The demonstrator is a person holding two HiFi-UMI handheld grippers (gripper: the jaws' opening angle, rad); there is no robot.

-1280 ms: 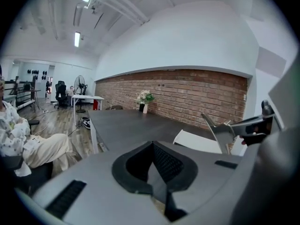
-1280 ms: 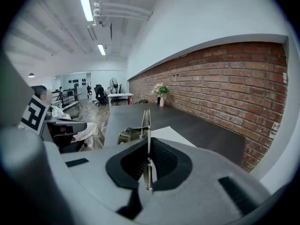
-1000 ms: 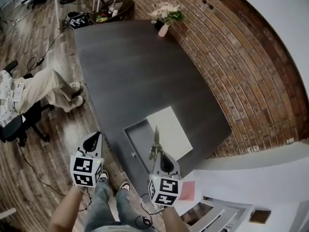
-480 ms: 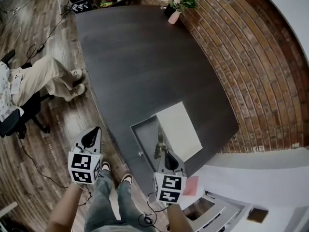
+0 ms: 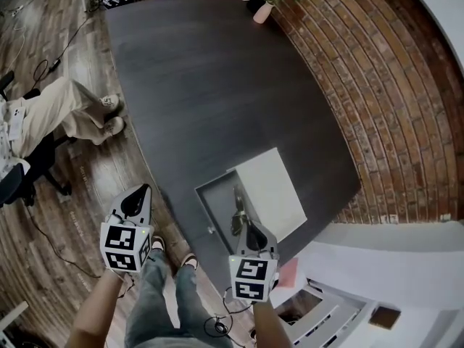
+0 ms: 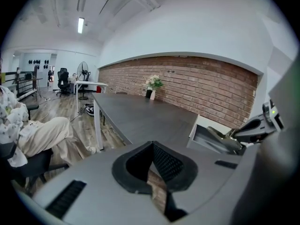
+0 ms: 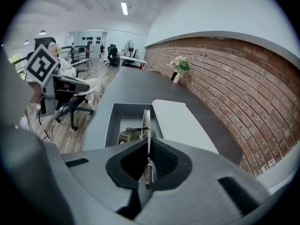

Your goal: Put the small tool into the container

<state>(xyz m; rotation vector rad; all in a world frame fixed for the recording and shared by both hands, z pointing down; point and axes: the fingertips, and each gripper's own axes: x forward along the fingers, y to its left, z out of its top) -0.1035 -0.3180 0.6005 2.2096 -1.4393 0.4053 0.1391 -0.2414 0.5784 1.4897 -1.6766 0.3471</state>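
I'm over a long dark desk point(image 5: 217, 85) with a brick wall point(image 5: 377, 85) along its right side and wood floor point(image 5: 72, 194) on the left. The small metal tool point(image 5: 237, 212) is pinched edge-on between the jaws of the right gripper point(image 5: 247, 232), which are nearly together on its thin shank. In the right gripper view the tool point(image 7: 146, 121) sticks out over the open grey container point(image 7: 122, 121); I cannot tell if it touches the inside. The container point(image 5: 214, 209) sits at the desk's near edge, with its pale lid point(image 5: 272, 191) lying flat just beside it on the right. The left gripper point(image 5: 136, 198) hangs off the desk's left edge above the floor, well apart from the container; in its own view the left gripper point(image 6: 152, 172) has its jaws together on nothing. Far off, a vase of flowers point(image 5: 264, 6) stands by the wall, and a seated person point(image 5: 65, 114) is at the far left.
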